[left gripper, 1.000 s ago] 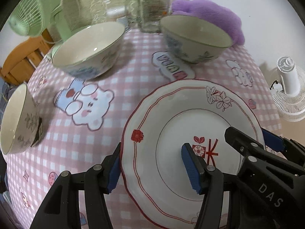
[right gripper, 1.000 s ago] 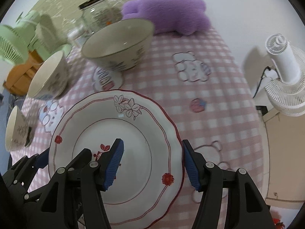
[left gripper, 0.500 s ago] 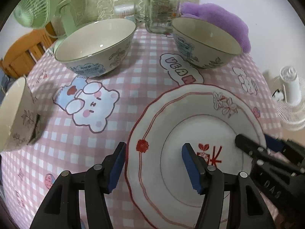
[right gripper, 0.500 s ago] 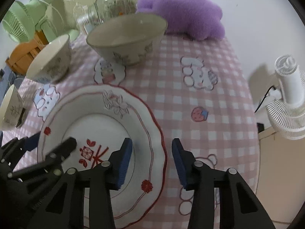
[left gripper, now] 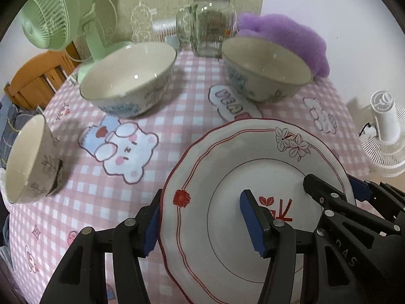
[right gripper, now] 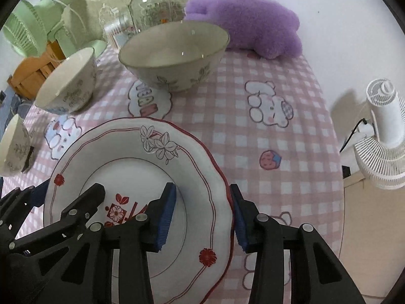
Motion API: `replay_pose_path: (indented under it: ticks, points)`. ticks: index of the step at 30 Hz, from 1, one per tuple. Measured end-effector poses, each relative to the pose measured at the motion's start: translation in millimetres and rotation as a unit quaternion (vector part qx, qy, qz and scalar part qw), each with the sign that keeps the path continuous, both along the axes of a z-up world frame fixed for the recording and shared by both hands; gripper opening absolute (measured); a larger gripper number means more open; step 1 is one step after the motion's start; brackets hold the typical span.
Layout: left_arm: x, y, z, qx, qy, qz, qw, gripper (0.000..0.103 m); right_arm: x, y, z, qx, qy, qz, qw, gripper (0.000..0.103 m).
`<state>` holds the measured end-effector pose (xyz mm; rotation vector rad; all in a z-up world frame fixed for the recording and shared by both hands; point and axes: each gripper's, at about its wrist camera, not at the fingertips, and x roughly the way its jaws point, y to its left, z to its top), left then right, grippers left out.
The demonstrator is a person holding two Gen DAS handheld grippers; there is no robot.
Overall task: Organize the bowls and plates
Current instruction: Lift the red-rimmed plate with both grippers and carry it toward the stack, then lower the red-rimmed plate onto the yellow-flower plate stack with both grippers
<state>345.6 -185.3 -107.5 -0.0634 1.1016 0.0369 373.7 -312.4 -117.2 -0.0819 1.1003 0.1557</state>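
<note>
A white plate with red trim and flowers [left gripper: 255, 167] [right gripper: 131, 177] lies on the pink checked tablecloth [left gripper: 177, 116]. My left gripper [left gripper: 202, 217] straddles its left rim, one finger outside and one over the plate, open. My right gripper [right gripper: 201, 214] straddles its right rim, jaws close to the rim but not clearly clamped. Three bowls stand behind: a large one at the left [left gripper: 129, 78] [right gripper: 67, 81], a large one at the right [left gripper: 265, 71] [right gripper: 174, 55], and a small one at the far left [left gripper: 27, 159] [right gripper: 14, 147].
A glass jar [left gripper: 211, 22] and a purple plush toy [right gripper: 245, 22] sit at the table's back. A green fan [left gripper: 50, 17] stands at the back left, a white fan [right gripper: 382, 131] beyond the right edge, a wooden chair [left gripper: 33, 81] at the left.
My right gripper narrowed around the plate's right rim. Both grippers and the view shifted slightly back and forth; the plate stays on the table.
</note>
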Motion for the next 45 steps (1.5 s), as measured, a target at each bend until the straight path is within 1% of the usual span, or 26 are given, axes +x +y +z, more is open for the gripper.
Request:
replay_pose_path:
  ticks: [8,13,17,25,27,32,36,45]
  points:
    - [-22.1,-7.9,38.4,0.004,-0.026,-0.009,0.9996,0.058,-22.0,-9.6,38.8,0.01,-0.022,-0.015,1.0,0.045]
    - [-42.7,-6.8,61.6,0.009,-0.049,-0.023,0.9985,0.059,-49.6,-12.3,63.2,0.021,-0.036,-0.027,0.999,0.045]
    - [-63.3,-5.1,71.8,-0.002,-0.056,-0.049,0.9972,0.059,-77.0,-10.8,76.1,0.011,-0.047,-0.048,0.998,0.045]
    - [-106.7,-10.4,83.5,-0.026,-0.062,-0.116,0.991,0.058,-142.6,-15.8,92.2,-0.011,-0.054,-0.121,0.991,0.045]
    - [-117.9,-13.3,83.7,-0.028,-0.063,-0.13,0.9891,0.059,-156.0,-18.0,93.5,-0.014,-0.055,-0.135,0.989,0.045]
    - [-143.1,-21.0,79.4,-0.032,-0.055,-0.146,0.9873,0.059,-186.9,-27.0,90.8,-0.016,-0.048,-0.154,0.987,0.045]
    - [-161.1,-33.0,69.5,-0.019,-0.043,-0.152,0.9872,0.059,-204.4,-36.2,79.0,-0.013,-0.033,-0.157,0.987,0.045]
    - [-191.0,-56.9,34.0,-0.03,0.008,-0.126,0.9915,0.059,-225.3,-64.8,42.2,-0.017,0.019,-0.131,0.991,0.044]
